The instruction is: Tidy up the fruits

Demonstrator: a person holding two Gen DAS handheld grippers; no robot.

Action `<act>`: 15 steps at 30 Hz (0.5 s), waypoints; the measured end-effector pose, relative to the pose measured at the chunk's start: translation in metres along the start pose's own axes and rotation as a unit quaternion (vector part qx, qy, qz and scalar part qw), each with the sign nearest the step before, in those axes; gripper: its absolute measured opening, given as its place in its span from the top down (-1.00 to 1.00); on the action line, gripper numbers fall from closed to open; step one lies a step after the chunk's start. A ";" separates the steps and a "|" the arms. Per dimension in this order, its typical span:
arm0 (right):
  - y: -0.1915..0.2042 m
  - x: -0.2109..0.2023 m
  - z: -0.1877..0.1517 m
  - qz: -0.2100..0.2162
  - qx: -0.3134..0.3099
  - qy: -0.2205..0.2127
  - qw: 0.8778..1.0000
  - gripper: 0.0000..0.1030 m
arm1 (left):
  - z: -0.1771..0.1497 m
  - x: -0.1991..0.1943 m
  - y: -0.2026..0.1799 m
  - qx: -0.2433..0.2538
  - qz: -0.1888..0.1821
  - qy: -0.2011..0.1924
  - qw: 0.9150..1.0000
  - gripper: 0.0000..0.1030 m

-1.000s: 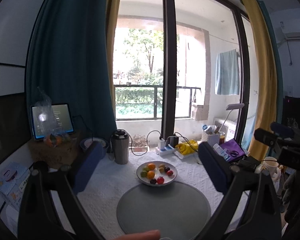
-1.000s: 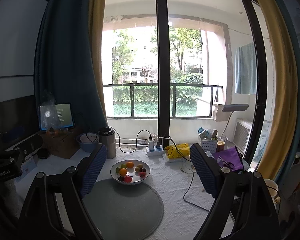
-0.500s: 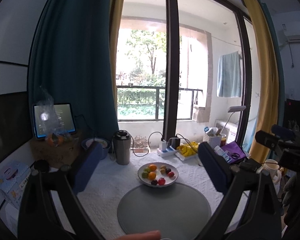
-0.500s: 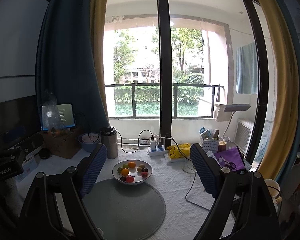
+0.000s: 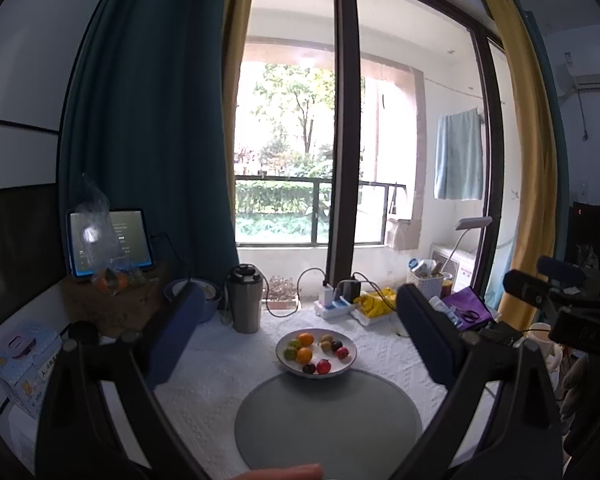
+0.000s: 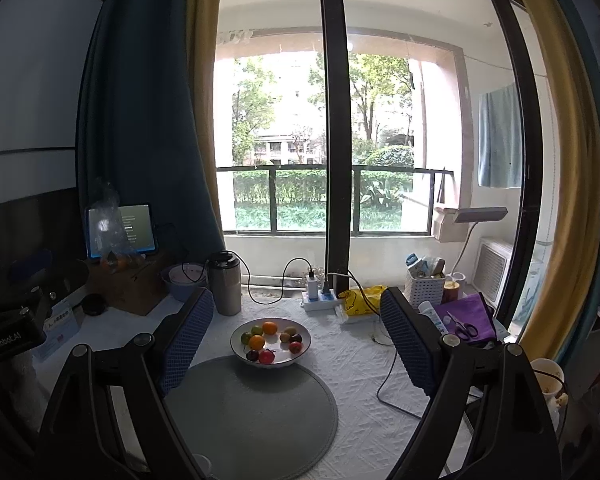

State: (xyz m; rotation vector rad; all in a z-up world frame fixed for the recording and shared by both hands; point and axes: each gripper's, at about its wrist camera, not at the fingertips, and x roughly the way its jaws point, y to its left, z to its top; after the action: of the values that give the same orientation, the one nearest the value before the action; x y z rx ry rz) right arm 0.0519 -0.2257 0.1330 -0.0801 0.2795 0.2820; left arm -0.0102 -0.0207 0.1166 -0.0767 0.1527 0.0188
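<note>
Both hand-held grippers, left (image 5: 300, 330) and right (image 6: 298, 334), hung spread and empty. Small dark fruits in the white ceramic bowl (image 6: 300, 350) were unidentifiable; the round grey mat's (image 5: 328, 420) near edge was cut off.

I see a white bowl (image 5: 350, 354) with orange, green, red and dark purple fruit (image 5: 304, 355), grey round mat (image 5: 328, 424) on a white textured cloth (image 6: 364, 404), dark blue dimpled gripper pads (image 6: 188, 336), teal curtain (image 5: 148, 128), mustard-yellow curtain (image 6: 560, 152), purple cloth (image 6: 468, 312).
</note>
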 end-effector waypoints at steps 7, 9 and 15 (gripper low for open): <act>0.001 0.002 -0.001 0.005 0.001 0.002 1.000 -0.70 | 0.000 -0.002 -0.001 0.005 0.009 -0.007 1.000 -0.89; 0.002 0.002 -0.001 0.006 0.000 0.003 1.000 -0.70 | 0.000 -0.004 -0.001 0.006 0.008 -0.010 1.000 -0.89; 0.001 0.003 -0.001 0.007 0.000 0.003 1.000 -0.70 | -0.001 -0.002 -0.003 0.006 0.008 -0.008 1.000 -0.89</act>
State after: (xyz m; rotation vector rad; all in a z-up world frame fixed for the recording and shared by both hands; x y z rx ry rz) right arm 0.0539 -0.2241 0.1315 -0.0800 0.2866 0.2950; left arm -0.0123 -0.0234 0.1161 -0.0629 0.1381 0.0349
